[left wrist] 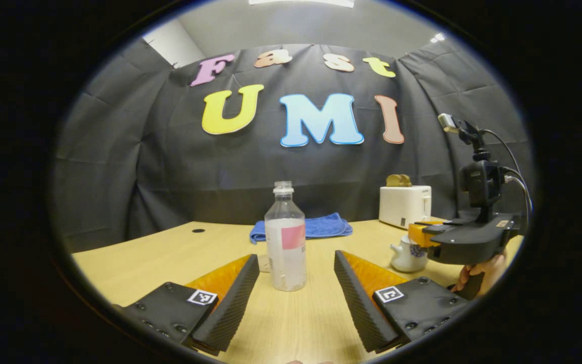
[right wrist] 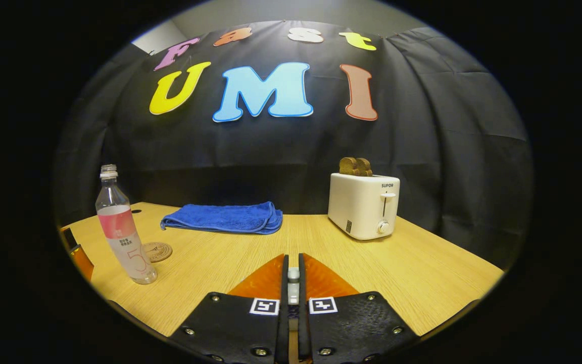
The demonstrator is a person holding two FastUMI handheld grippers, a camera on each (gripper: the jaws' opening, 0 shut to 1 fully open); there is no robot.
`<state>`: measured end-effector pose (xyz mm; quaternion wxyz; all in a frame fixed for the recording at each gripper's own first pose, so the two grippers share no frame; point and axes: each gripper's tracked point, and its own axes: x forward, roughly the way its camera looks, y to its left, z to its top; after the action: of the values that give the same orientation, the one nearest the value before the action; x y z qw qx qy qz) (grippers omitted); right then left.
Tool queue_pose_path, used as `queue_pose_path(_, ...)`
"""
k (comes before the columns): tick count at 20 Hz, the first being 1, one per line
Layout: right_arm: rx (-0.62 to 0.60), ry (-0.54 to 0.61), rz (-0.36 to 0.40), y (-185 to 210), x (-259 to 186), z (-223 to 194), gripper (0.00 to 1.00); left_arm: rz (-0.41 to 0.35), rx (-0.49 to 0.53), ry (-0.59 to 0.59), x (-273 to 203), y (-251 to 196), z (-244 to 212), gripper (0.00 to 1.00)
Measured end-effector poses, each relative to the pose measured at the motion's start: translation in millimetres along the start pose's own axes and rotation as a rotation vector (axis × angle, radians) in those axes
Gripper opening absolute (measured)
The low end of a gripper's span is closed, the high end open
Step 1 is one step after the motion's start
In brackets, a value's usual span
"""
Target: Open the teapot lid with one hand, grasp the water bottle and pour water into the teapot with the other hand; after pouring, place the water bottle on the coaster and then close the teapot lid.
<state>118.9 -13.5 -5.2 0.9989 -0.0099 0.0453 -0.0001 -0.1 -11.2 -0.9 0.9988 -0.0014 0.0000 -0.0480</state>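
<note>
Left gripper (left wrist: 296,298) wide open, holding nothing; water bottle (left wrist: 285,237) upright on table (left wrist: 134,263) just ahead, centred btwn its fingers, not touching. Teapot (left wrist: 408,254) to the right, partly behind right gripper (left wrist: 420,234). In right gripper view, right gripper (right wrist: 293,275) nearly closed on a small pale thing, can't tell what. Bottle far left w/ coaster (right wrist: 157,251) just behind

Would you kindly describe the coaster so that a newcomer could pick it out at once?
Start at the light wooden table and find the clear plastic water bottle with a pink label near its left side. The small round brown coaster lies flat just behind and right of the bottle's base, in front of the folded blue towel. It is the only flat disc there.
</note>
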Motion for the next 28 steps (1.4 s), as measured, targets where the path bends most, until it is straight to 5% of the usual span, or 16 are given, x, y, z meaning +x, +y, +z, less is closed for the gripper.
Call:
queue_pose_path(17, -0.004, -0.223, 0.119, 24.4, -64.1, 53.4, 0.07, -0.004, 0.003, 0.027, 70.8, 6.4, -4.6, 1.00)
queue_pose_path(28, 0.005, -0.174, 0.171, 30.6, -106.6, 24.8, 0.07, 0.012, 0.001, 0.013, 112.5, 12.0, -4.2, 1.00)
